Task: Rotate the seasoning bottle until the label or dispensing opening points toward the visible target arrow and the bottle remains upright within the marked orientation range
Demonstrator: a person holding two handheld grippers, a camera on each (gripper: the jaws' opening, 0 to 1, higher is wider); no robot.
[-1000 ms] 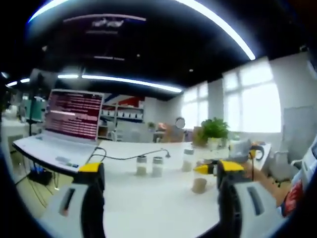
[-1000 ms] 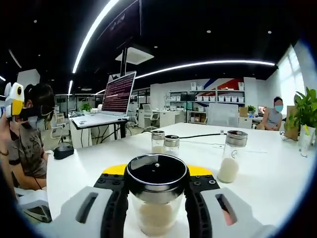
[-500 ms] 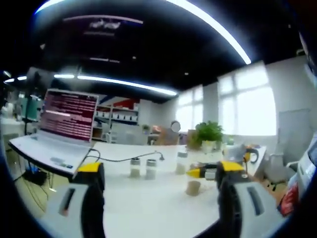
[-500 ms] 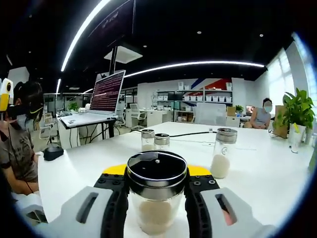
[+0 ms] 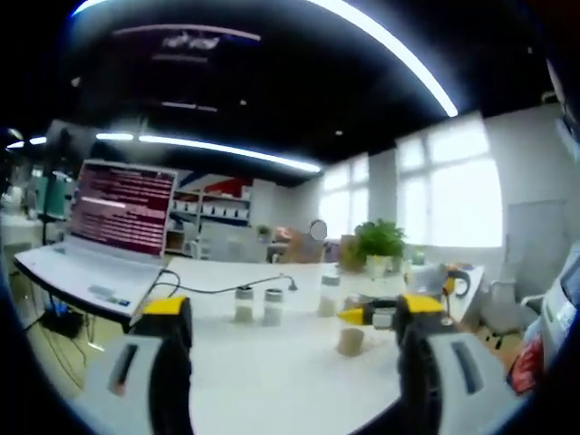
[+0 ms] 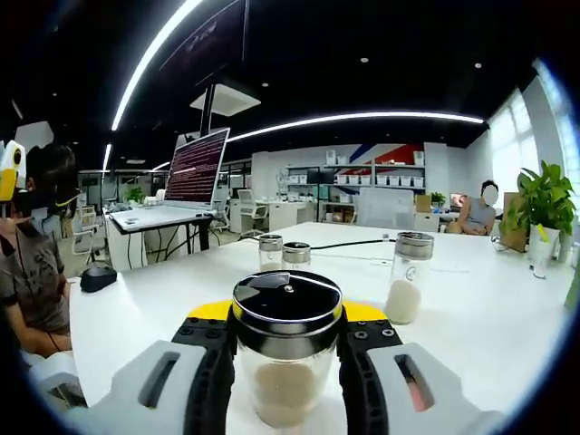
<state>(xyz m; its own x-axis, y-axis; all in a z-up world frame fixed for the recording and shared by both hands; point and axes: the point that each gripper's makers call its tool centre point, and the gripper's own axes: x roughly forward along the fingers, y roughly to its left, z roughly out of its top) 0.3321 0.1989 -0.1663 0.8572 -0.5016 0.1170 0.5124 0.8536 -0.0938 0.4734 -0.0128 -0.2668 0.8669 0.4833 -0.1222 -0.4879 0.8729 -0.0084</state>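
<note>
A clear glass seasoning bottle (image 6: pixel 286 381) with a shiny black lid and pale powder inside stands upright on the white table (image 6: pixel 163 308). My right gripper (image 6: pixel 287 313) is shut on it just under the lid. In the left gripper view the same bottle (image 5: pixel 351 340) is to the right with the right gripper's yellow tip (image 5: pixel 353 314) at it. My left gripper (image 5: pixel 294 313) is held above the table, its jaws wide apart with nothing between them. The left gripper (image 6: pixel 9 170) also appears at the far left of the right gripper view, raised.
Two short shakers (image 6: pixel 270 252) (image 6: pixel 295 256) and a taller bottle (image 6: pixel 405 279) stand further back on the table. An open laptop (image 6: pixel 195 172) with a black cable sits at the back left. A potted plant (image 6: pixel 546 204) is at the right. A person (image 6: pixel 32 272) stands at the left.
Both views have shifted a little with the hands. The right gripper keeps its hold on the bottle, which stays upright. The left gripper stays open.
</note>
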